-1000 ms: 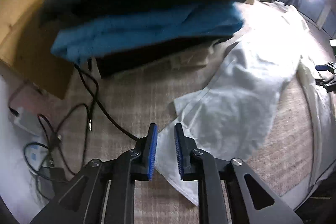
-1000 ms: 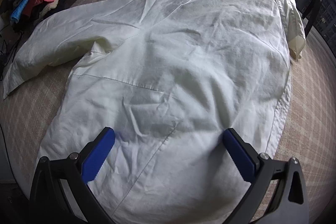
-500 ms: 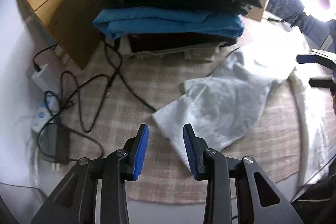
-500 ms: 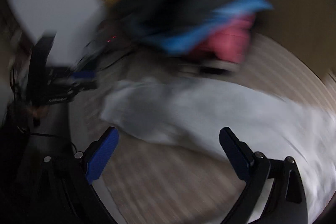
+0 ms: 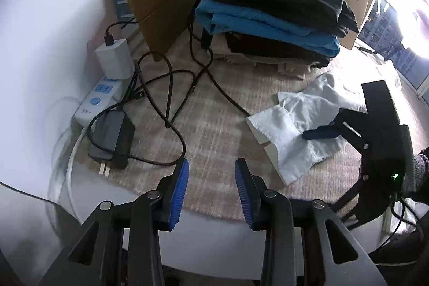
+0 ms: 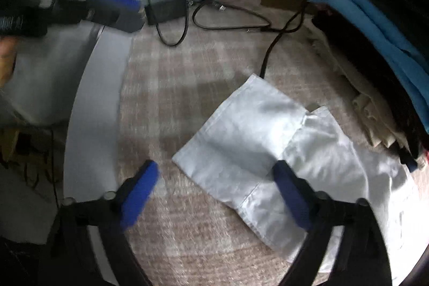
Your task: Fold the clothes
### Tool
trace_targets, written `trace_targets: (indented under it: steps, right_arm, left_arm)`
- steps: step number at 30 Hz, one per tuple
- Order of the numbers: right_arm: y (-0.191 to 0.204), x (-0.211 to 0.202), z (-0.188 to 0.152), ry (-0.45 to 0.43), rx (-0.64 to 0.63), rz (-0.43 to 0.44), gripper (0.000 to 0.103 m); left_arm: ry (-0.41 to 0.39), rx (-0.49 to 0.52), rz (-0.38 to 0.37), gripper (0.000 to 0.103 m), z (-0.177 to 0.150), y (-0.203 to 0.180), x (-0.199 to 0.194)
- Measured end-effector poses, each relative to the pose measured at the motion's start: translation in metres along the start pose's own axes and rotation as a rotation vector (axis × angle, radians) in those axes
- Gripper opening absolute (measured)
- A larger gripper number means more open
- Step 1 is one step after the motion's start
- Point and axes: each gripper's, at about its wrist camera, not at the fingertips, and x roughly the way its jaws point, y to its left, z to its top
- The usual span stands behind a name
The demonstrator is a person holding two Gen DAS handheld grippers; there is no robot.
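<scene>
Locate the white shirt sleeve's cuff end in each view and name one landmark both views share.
Left wrist view: white cotton shirt sleeve cuff, right of centre, under the right gripper.
Right wrist view: cuff, centre, between the closing right gripper's fingers, unpinched.
Shared landmark: folded blue garment in the clothes stack.

One white shirt sleeve [image 6: 257,152] lies on one checked cloth [image 5: 214,130]; one stack of folded clothes [image 5: 270,15] behind the sleeve; one white power strip [image 5: 93,103], two chargers [image 5: 114,59], several black cables [image 5: 171,103] left of the stack; two tools [image 5: 211,184].
</scene>
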Motion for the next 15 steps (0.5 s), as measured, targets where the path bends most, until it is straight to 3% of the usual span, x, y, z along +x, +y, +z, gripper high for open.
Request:
trace_targets:
  steps: [1, 3, 5, 8, 11, 15]
  right_arm:
    - [-0.004, -0.002, 0.001, -0.006, 0.023, -0.015, 0.060]
    - [-0.025, -0.010, 0.003, -0.006, 0.120, 0.006, 0.025]
    - [-0.051, -0.019, -0.001, -0.026, 0.243, 0.091, 0.011]
    - [-0.090, -0.037, -0.014, -0.073, 0.430, 0.203, 0.011]
    - [-0.117, -0.068, -0.030, -0.178, 0.561, 0.270, 0.011]
    - [-0.137, -0.106, -0.048, -0.247, 0.659, 0.226, 0.011]
  left_arm:
    - [-0.001, 0.005, -0.007, 0.034, -0.001, -0.001, 0.000]
    - [-0.005, 0.015, -0.028, 0.035, -0.002, -0.004, -0.001]
    - [-0.009, 0.028, -0.053, 0.036, -0.002, -0.008, 0.000]
    - [0.003, 0.067, -0.084, 0.037, 0.005, -0.019, 0.008]
    - [0.007, 0.116, -0.146, 0.037, 0.017, -0.035, 0.019]
    - [0.038, 0.166, -0.243, 0.045, 0.039, -0.061, 0.046]
